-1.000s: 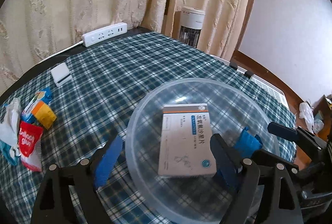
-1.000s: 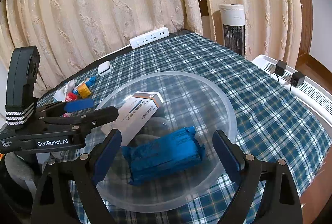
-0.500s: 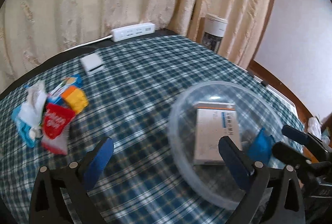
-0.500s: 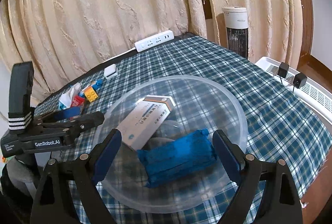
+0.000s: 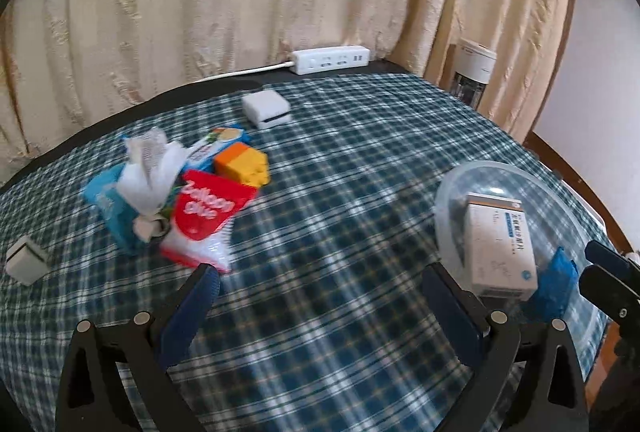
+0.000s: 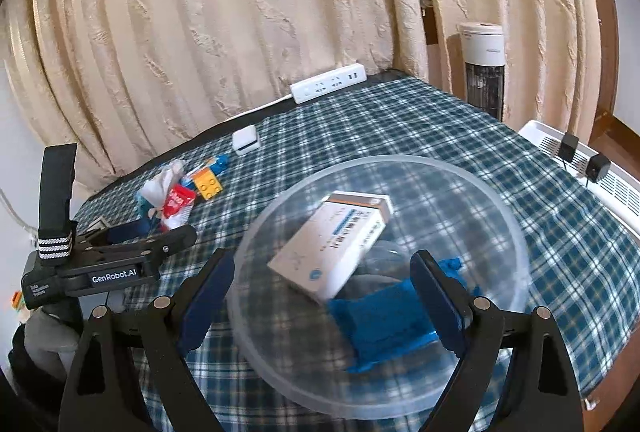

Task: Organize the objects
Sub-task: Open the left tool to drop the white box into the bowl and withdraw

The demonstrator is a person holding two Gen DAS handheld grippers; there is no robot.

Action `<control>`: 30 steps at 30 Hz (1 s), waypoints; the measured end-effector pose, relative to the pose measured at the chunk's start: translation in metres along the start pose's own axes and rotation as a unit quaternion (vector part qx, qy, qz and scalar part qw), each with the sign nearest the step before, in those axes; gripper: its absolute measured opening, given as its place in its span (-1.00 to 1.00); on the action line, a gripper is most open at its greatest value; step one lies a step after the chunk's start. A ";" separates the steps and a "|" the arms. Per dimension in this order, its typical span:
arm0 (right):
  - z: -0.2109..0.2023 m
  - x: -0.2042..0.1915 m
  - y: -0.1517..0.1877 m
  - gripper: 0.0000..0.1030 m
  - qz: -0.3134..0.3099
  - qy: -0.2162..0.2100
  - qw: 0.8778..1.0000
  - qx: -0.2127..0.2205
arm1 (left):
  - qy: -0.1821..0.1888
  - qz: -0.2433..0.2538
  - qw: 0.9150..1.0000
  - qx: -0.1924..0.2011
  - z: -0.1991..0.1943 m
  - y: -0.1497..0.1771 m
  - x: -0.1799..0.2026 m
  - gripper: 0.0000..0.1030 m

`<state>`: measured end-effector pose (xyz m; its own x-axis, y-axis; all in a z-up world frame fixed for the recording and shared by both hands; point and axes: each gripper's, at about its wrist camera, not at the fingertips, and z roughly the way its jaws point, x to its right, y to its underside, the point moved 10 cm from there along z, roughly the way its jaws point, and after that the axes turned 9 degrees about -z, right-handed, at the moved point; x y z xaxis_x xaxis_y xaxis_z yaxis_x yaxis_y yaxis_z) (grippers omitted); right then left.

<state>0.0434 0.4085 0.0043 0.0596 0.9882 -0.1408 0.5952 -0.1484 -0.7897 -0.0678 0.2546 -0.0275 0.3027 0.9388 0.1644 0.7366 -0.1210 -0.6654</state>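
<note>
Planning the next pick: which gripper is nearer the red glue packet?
Left. The left gripper hangs open just short of the red glue packet; the right gripper is over the bowl, well away from it.

Cloth, clear plastic, card and glossy wrappers on a covered counter.
We see a woven plaid cloth [image 6: 460, 136] over the counter, a smooth translucent plastic bowl [image 6: 516, 232], a matt cardboard box [image 6: 332, 244], a crinkled blue wrapper [image 6: 384, 324], a glossy red packet [image 5: 206, 210], smooth plastic bricks [image 5: 242, 164], crumpled tissue [image 5: 150, 164], and rough textured curtains [image 6: 224, 12].
</note>
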 end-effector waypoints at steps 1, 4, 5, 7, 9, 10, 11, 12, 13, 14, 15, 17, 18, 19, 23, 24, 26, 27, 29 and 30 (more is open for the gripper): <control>0.001 -0.003 -0.001 0.76 -0.001 -0.002 1.000 0.000 | -0.003 -0.002 1.000 0.003 -0.002 0.000 -0.005 1.00; 0.002 -0.015 -0.004 0.76 -0.008 -0.010 1.000 0.001 | -0.011 -0.007 1.000 0.009 -0.007 -0.002 -0.015 1.00; 0.003 -0.020 -0.005 0.76 -0.011 -0.012 1.000 0.002 | -0.014 -0.008 1.000 0.011 -0.008 -0.002 -0.018 1.00; 0.004 -0.028 -0.006 0.76 -0.014 -0.016 1.000 0.002 | -0.021 -0.011 1.000 0.016 -0.011 -0.003 -0.027 1.00; 0.005 -0.037 -0.007 0.76 -0.019 -0.022 1.000 0.002 | -0.033 -0.012 0.999 0.020 -0.014 -0.004 -0.035 1.00; 0.006 -0.041 -0.008 0.76 -0.022 -0.024 0.999 0.002 | -0.040 -0.012 0.999 0.023 -0.015 -0.004 -0.040 1.00; 0.007 -0.047 -0.008 0.76 -0.025 -0.027 0.999 0.002 | -0.045 -0.012 0.999 0.025 -0.016 -0.005 -0.043 1.00; 0.008 -0.051 -0.009 0.76 -0.028 -0.030 0.999 0.001 | -0.049 -0.013 0.998 0.026 -0.017 -0.005 -0.048 1.00; 0.009 -0.054 -0.009 0.76 -0.030 -0.032 0.999 0.001 | -0.053 -0.014 0.998 0.027 -0.018 -0.005 -0.052 1.00; 0.010 -0.060 -0.009 0.76 -0.034 -0.035 0.999 0.001 | -0.054 -0.016 0.998 0.027 -0.018 -0.005 -0.055 1.00; 0.011 -0.063 -0.010 0.76 -0.036 -0.037 0.999 0.001 | -0.056 -0.017 0.998 0.027 -0.019 -0.005 -0.059 1.00; 0.012 -0.071 -0.011 0.76 -0.041 -0.041 0.998 0.001 | -0.057 -0.021 0.998 0.029 -0.020 -0.007 -0.065 1.00; 0.012 -0.075 -0.012 0.76 -0.043 -0.043 0.998 0.001 | -0.058 -0.024 0.998 0.030 -0.021 -0.007 -0.069 1.00; 0.013 -0.078 -0.012 0.76 -0.046 -0.045 0.998 0.001 | -0.059 -0.025 0.997 0.030 -0.022 -0.007 -0.072 1.00; 0.018 -0.093 -0.014 0.76 -0.055 -0.051 0.997 -0.001 | -0.065 -0.033 0.997 0.030 -0.023 -0.007 -0.084 1.00; 0.020 -0.096 -0.014 0.76 -0.057 -0.053 0.997 -0.002 | -0.066 -0.034 0.997 0.029 -0.023 -0.007 -0.087 1.00; 0.024 -0.104 -0.013 0.76 -0.060 -0.058 0.997 -0.006 | -0.069 -0.037 0.996 0.029 -0.024 -0.007 -0.094 1.00; 0.026 -0.108 -0.013 0.76 -0.061 -0.060 0.996 -0.008 | -0.070 -0.039 0.996 0.029 -0.024 -0.007 -0.098 1.00; 0.031 -0.114 -0.011 0.76 -0.064 -0.065 0.996 -0.012 | -0.073 -0.043 0.996 0.028 -0.024 -0.007 -0.104 1.00; 0.034 -0.118 -0.010 0.76 -0.066 -0.068 0.995 -0.015 | -0.076 -0.046 0.996 0.029 -0.024 -0.007 -0.109 1.00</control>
<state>0.0033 0.2918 0.0085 -0.1283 0.9846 -0.1188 0.6143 -0.0152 -0.7889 -0.0915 0.1449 -0.0227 0.1376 0.9834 0.1181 0.7201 -0.0175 -0.6936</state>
